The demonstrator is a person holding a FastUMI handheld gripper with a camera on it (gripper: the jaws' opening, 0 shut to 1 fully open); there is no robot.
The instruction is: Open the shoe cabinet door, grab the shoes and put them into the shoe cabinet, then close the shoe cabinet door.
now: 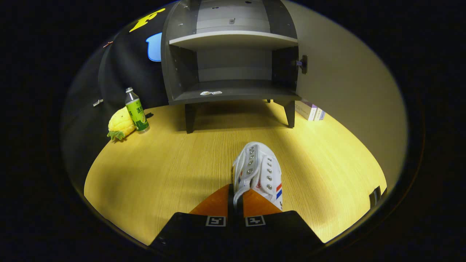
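Note:
A white canvas shoe with metal eyelets and a red and blue stripe juts out ahead of my gripper, toe pointing toward the cabinet. Both fingers are shut on the heel edge of the shoe, which is pinched between them. Beyond the shoe stands the grey shoe cabinet on short legs. Its door is swung wide open to the right, with a dark handle on its edge. Inside are an upper shelf and a lower shelf holding a small white packet.
A green-labelled bottle and a yellow pineapple plush toy stand on the wooden floor left of the cabinet. A couple of boxes lie behind the open door, right of the cabinet legs.

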